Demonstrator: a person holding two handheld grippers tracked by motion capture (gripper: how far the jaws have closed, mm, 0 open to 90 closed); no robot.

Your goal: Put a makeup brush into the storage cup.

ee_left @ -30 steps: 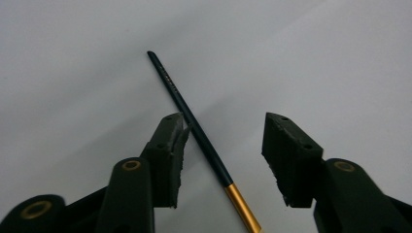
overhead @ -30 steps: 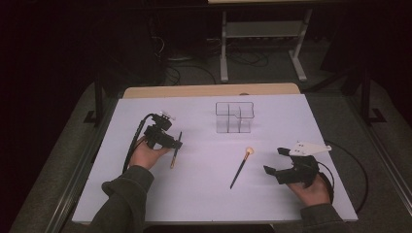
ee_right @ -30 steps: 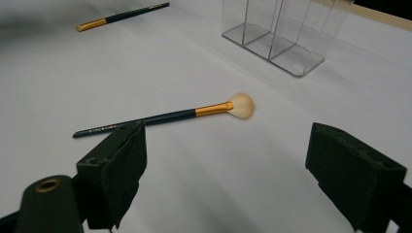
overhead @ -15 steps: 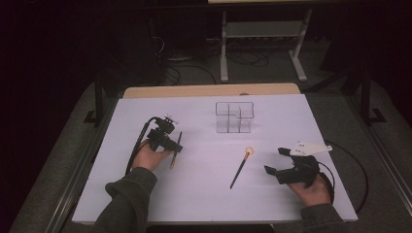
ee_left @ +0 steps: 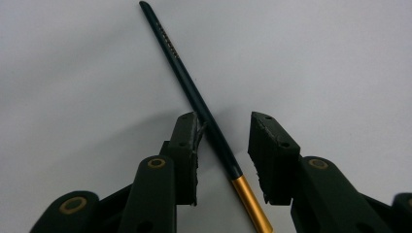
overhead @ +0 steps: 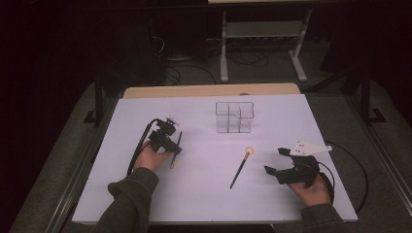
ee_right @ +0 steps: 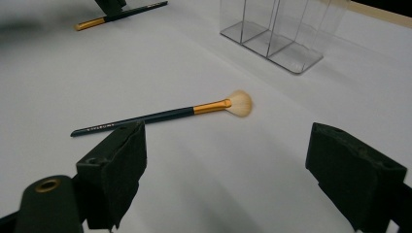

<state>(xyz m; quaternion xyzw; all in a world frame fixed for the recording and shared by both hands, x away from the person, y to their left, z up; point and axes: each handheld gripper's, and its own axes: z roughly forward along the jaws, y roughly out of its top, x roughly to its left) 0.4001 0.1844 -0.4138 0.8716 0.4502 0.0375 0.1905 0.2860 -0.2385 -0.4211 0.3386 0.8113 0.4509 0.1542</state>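
A: Slim brush [ee_left: 204, 109], lower centre of frame; dark matte handle, gold metal ferrule, thin round taper.

B: Left gripper [ee_left: 223, 145] jaws just closing, narrowed round it; one pad [ee_left: 187, 141] touching, other apart; right gripper [ee_right: 223, 160] wide, nothing held; fluffy brush [ee_right: 165, 115] mid-frame.

A dim lab or recording room: a bare white tabletop [overhead: 204, 194] fills the middle of the high view, dark carpet lies around it, and loose cables [overhead: 194, 68] and a metal stand [overhead: 265, 36] sit along the top of the frame.
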